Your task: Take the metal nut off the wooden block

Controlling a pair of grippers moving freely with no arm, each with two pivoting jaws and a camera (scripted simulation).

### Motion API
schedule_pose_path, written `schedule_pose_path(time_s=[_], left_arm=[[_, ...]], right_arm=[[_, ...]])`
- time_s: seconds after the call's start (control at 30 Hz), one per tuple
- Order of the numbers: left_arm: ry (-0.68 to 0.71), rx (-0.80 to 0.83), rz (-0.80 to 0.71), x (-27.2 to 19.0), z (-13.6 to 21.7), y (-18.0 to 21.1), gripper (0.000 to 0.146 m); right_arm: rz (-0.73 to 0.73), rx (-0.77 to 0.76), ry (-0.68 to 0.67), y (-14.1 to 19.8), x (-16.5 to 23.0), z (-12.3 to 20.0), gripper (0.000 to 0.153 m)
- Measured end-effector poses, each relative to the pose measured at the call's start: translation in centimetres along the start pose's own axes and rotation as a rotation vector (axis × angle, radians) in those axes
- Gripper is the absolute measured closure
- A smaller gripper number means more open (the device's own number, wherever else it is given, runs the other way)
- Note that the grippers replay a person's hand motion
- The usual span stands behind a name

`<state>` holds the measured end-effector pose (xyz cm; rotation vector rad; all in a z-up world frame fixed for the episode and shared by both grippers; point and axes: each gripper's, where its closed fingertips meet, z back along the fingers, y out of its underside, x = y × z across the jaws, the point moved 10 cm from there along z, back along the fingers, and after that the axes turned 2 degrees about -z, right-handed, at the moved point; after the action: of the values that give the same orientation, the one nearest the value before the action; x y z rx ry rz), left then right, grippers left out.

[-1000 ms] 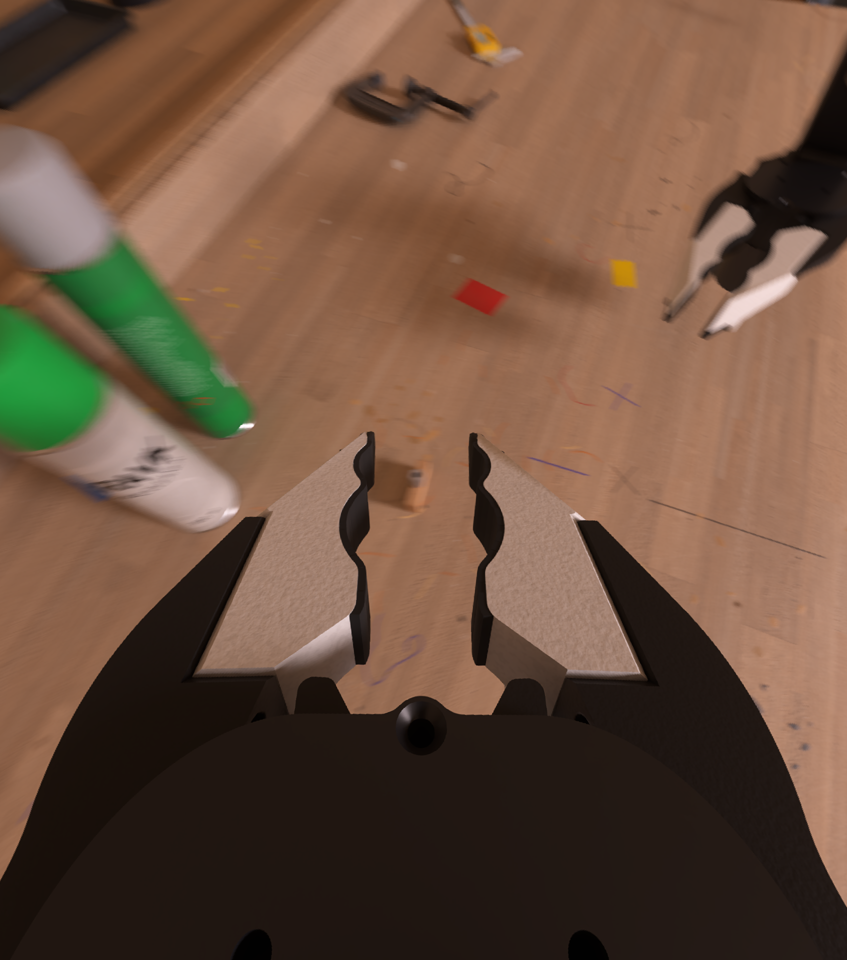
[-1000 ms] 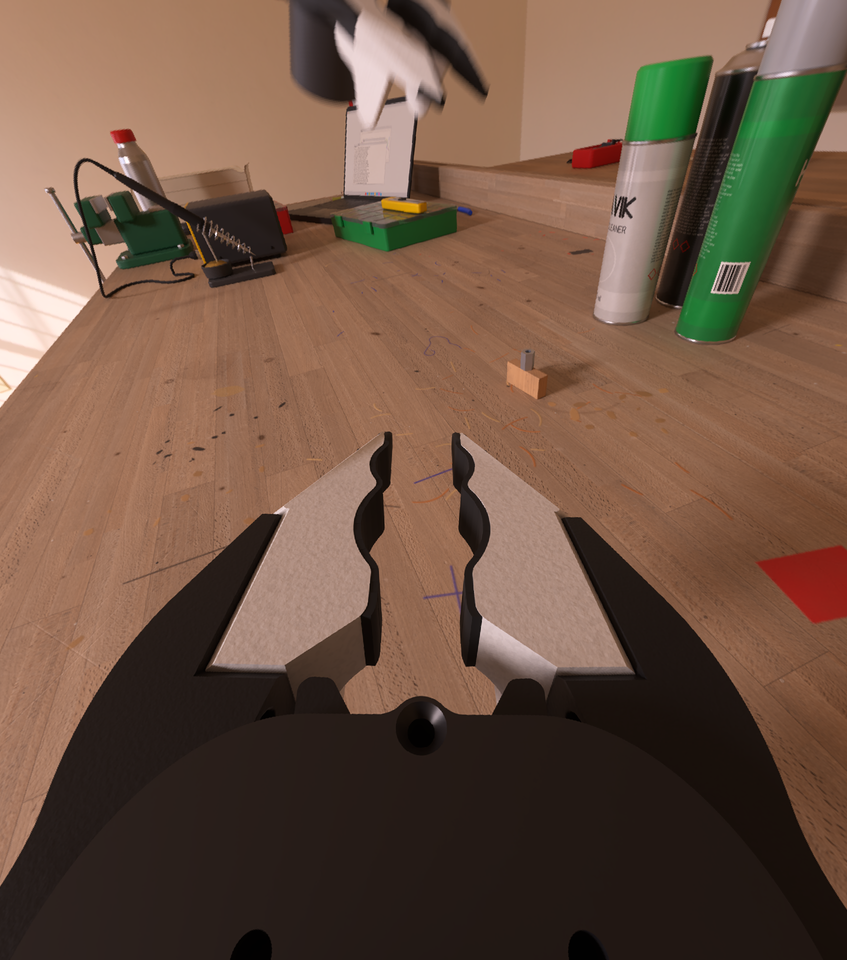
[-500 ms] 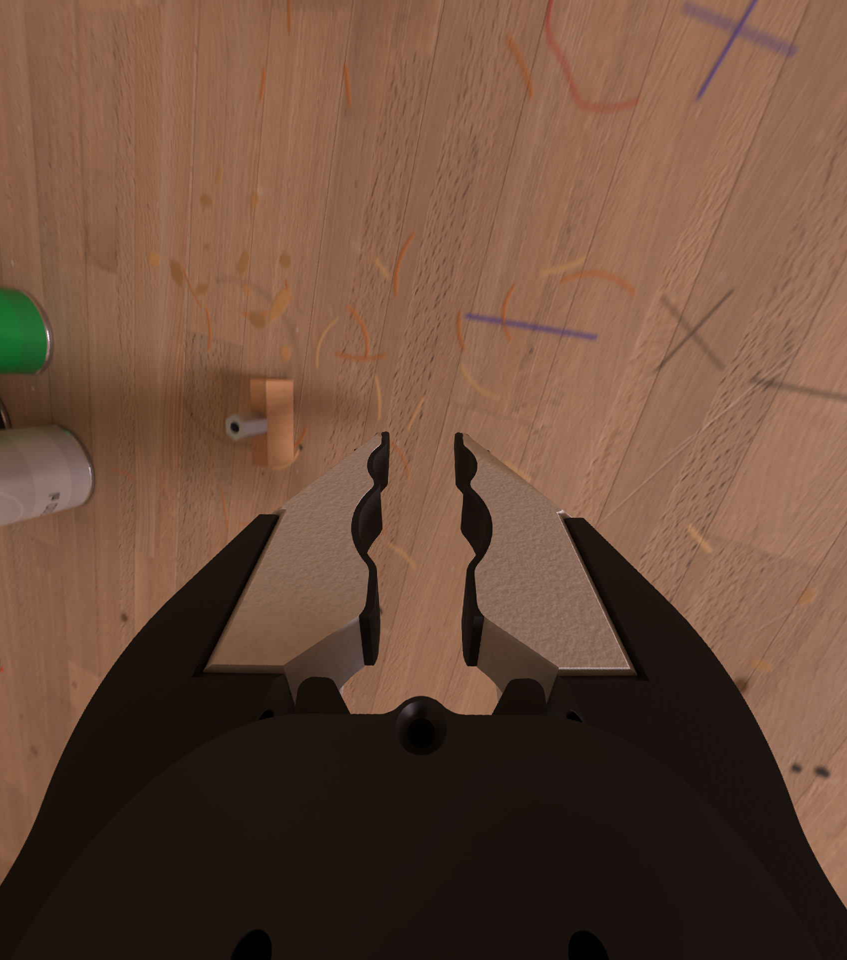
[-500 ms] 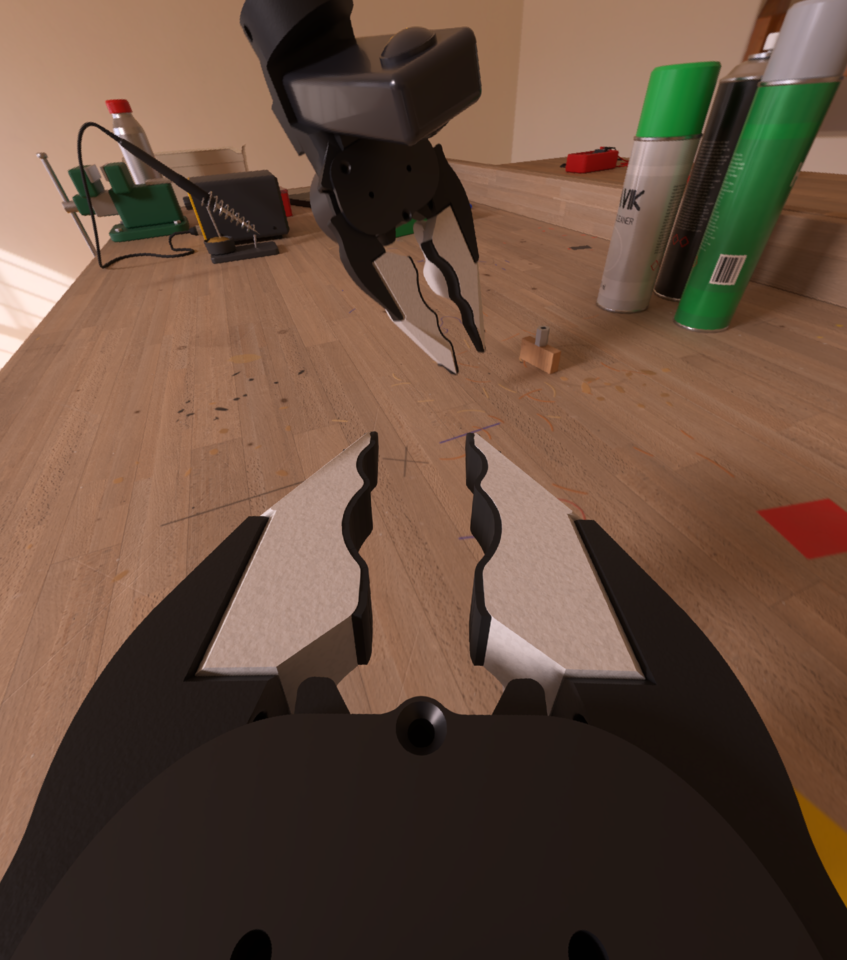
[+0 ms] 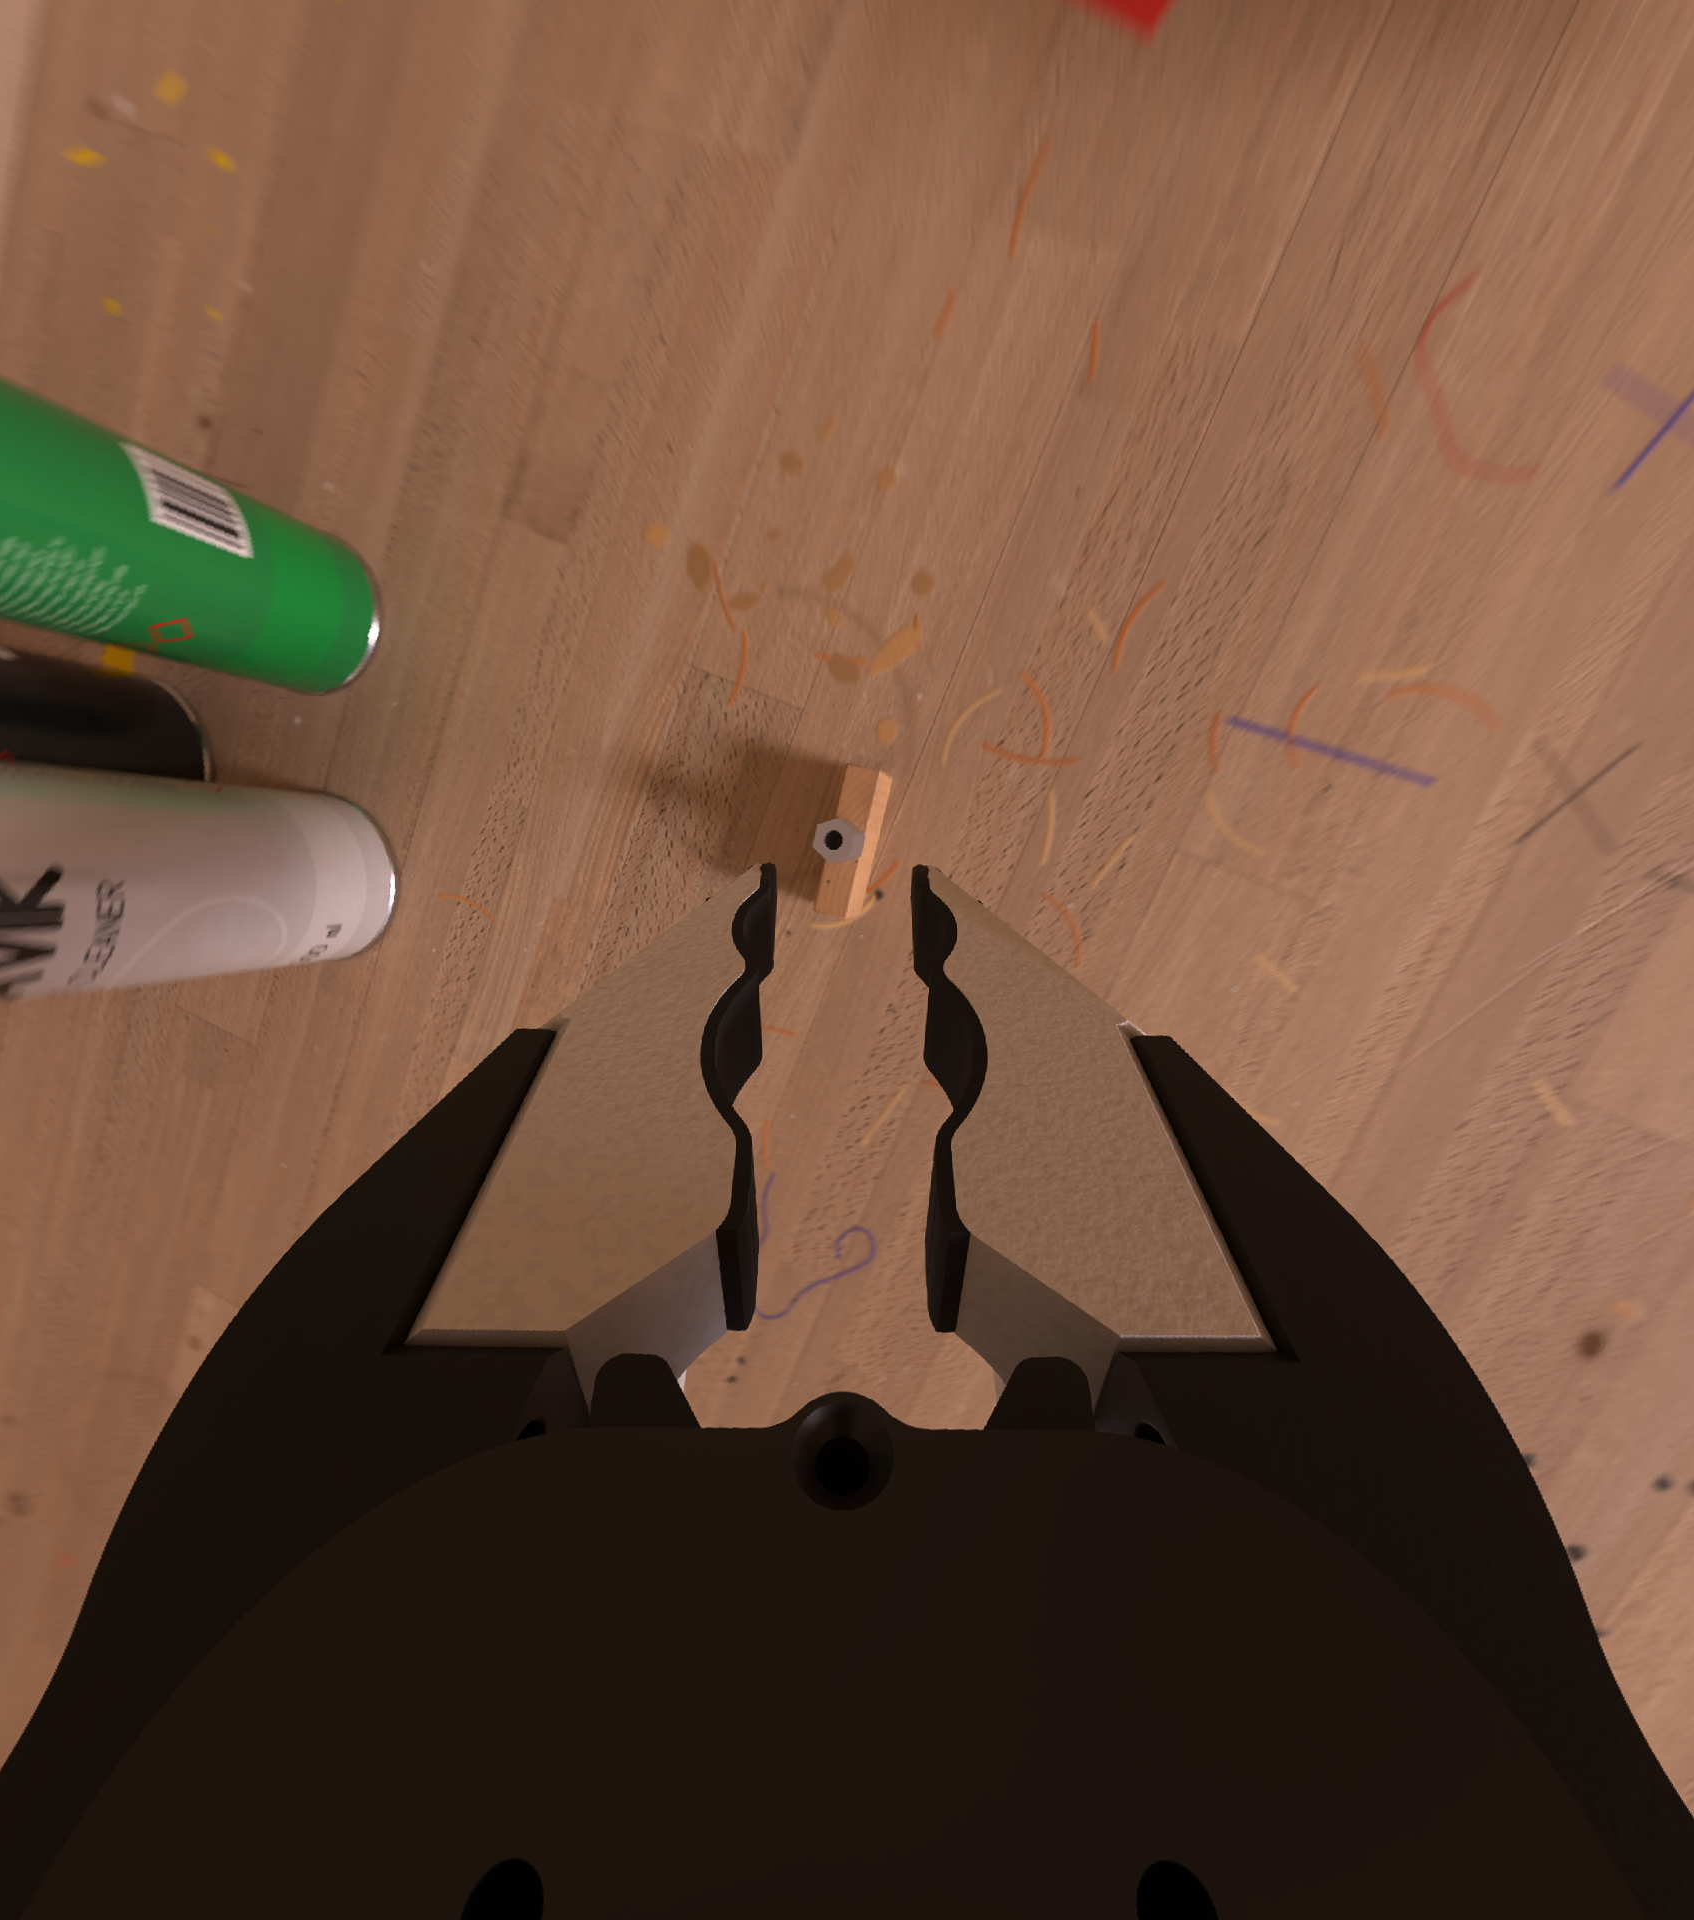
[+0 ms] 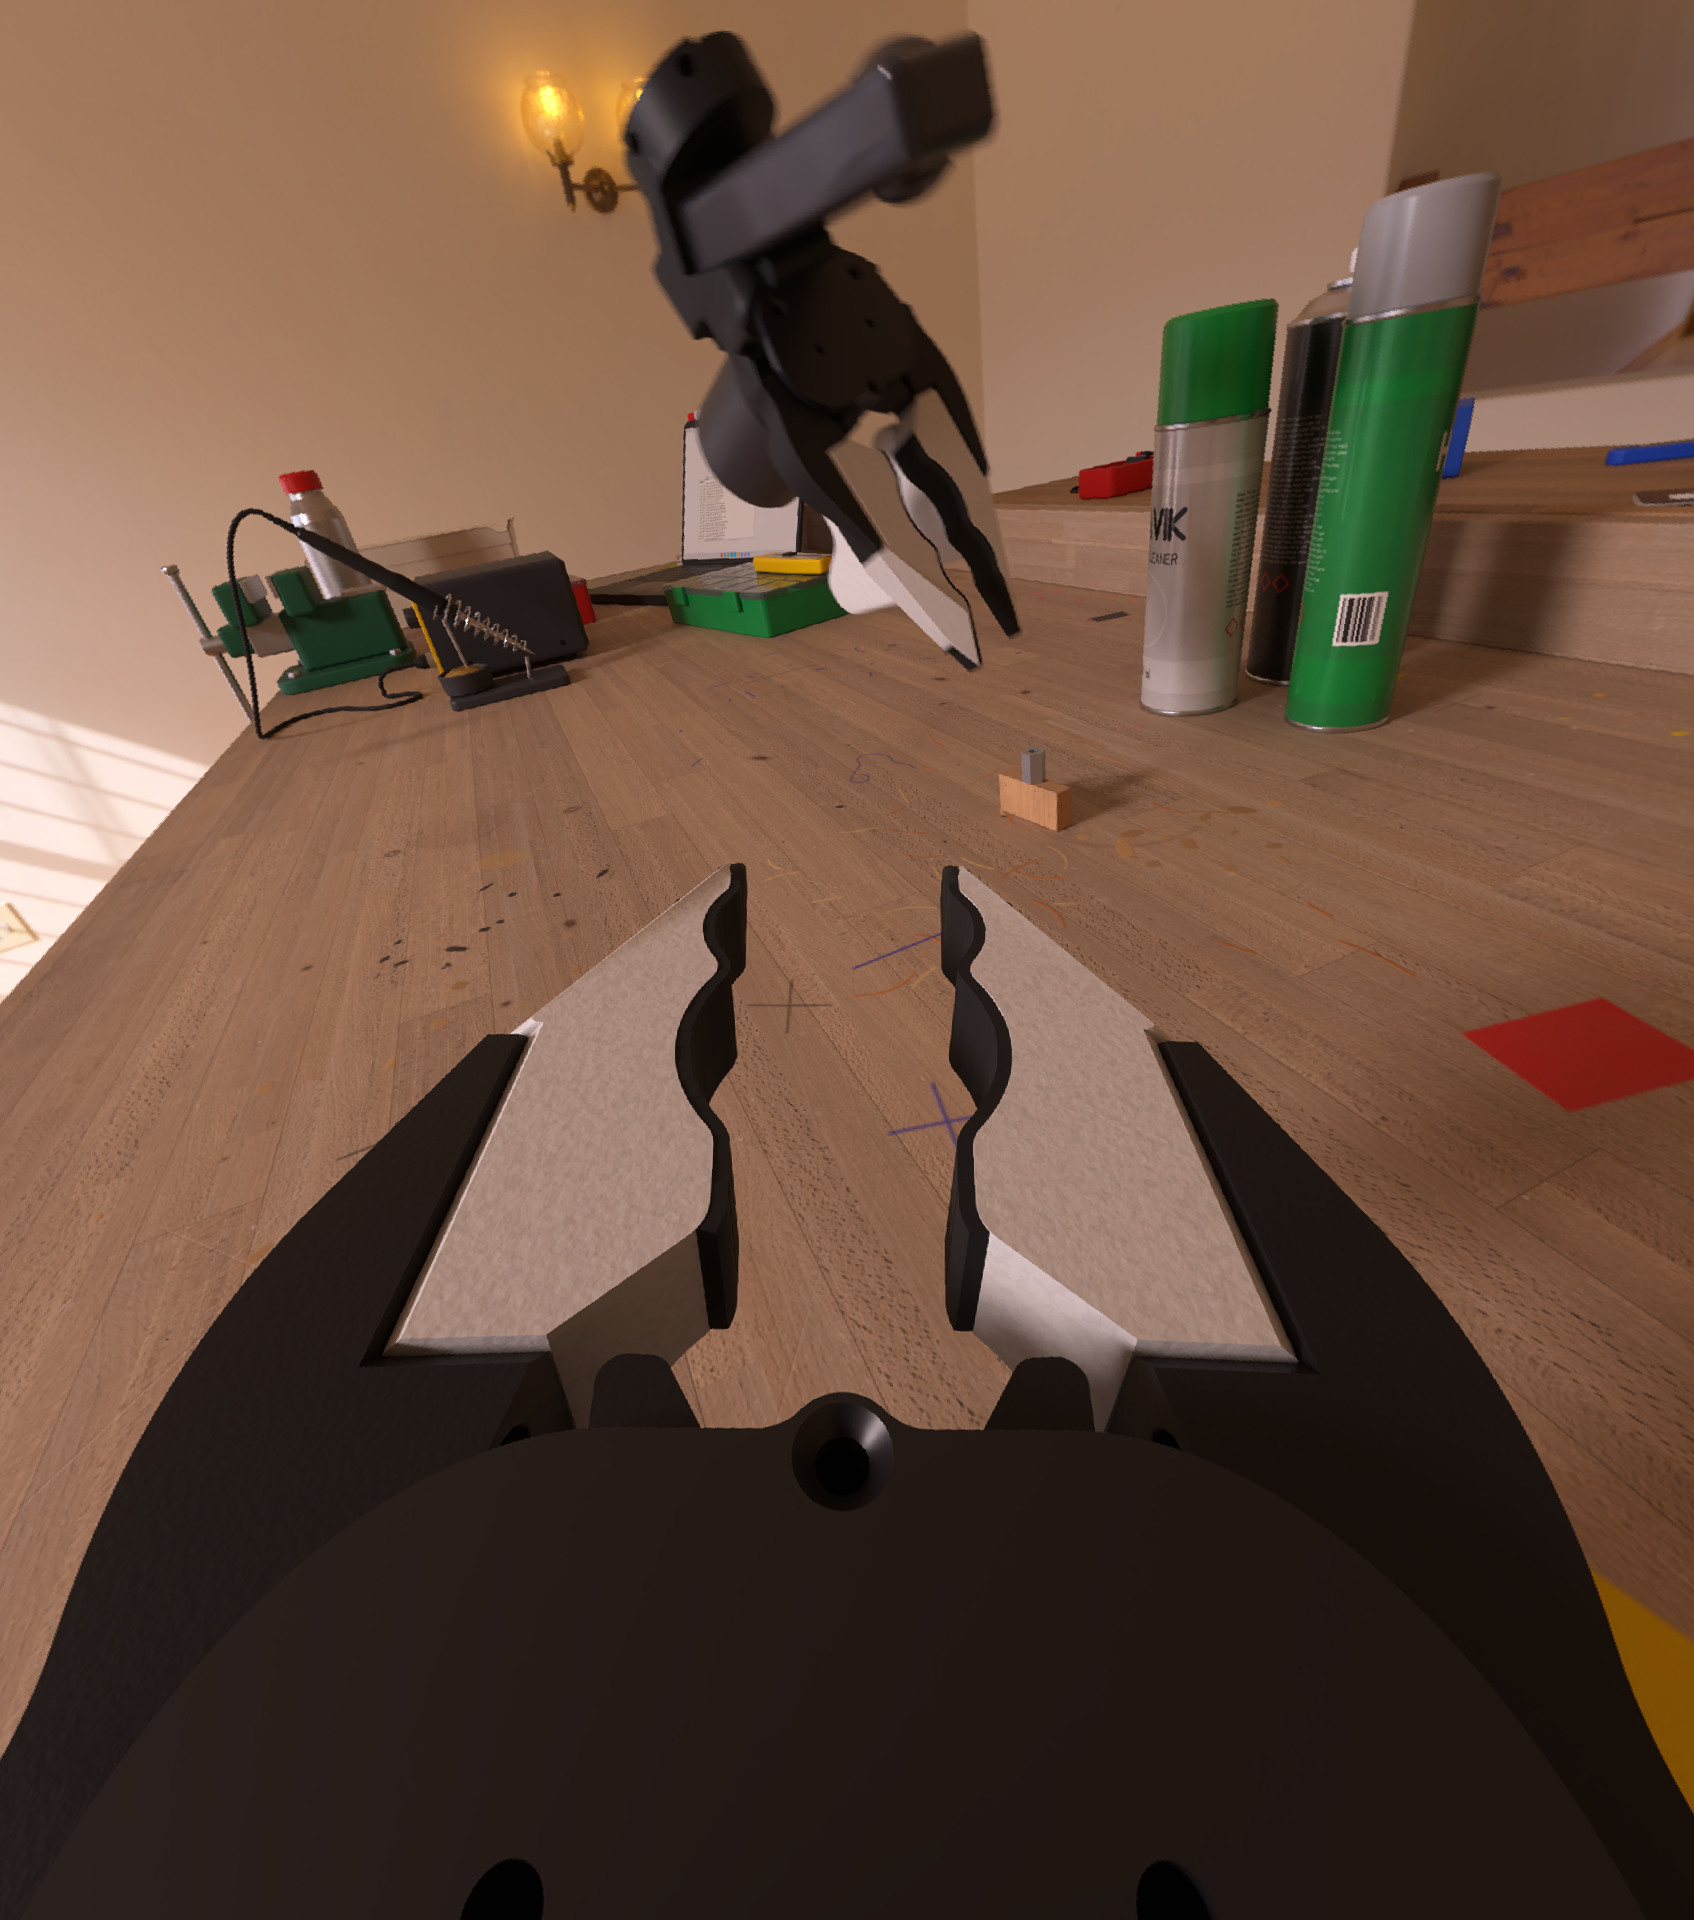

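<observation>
A small wooden block lies on the wooden bench with a grey metal nut standing on its top. In the left wrist view I look almost straight down on it. My left gripper is open and empty, its fingertips just short of the block and high above it. The right wrist view shows the block and the nut ahead and to the right. My right gripper is open and empty, low over the bench. The left gripper hangs in the air above and left of the block there.
Three spray cans stand close to the block: a green one, a black one and a white one. A red patch lies right of my right gripper. A green vise, a soldering station and a green case stand at the far end.
My left gripper has swung toward the cans, so the block now sits just beyond its fingertips. My right gripper has tilted upward and opened a little wider.
</observation>
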<state>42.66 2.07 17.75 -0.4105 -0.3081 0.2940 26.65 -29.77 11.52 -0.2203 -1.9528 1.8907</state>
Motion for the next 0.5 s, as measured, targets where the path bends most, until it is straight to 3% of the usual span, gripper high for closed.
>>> schedule_pose_path(time_s=[0.17, 0.27, 0.37, 0.5], left_arm=[[0.067, 0.248, -0.155, 0.3, -4.7, -1.2, 0.116], [0.058, 0.347, -0.204, 0.6, -6.2, -1.0, 0.122], [0.076, 0.354, -0.208, 0.7, -6.5, -0.8, 0.135], [0.054, 0.284, -0.165, 1.0, -5.6, -0.7, 0.136]], right_arm=[[0.021, 0.003, 0.000, 0.3, 0.6, 0.3, 0.115], [0.020, -0.026, 0.004, 0.3, 0.6, 0.8, 0.116], [-0.011, -0.042, 0.001, 0.3, 0.3, 1.0, 0.117], [-0.036, -0.027, -0.014, 0.4, 0.1, 0.7, 0.117]])
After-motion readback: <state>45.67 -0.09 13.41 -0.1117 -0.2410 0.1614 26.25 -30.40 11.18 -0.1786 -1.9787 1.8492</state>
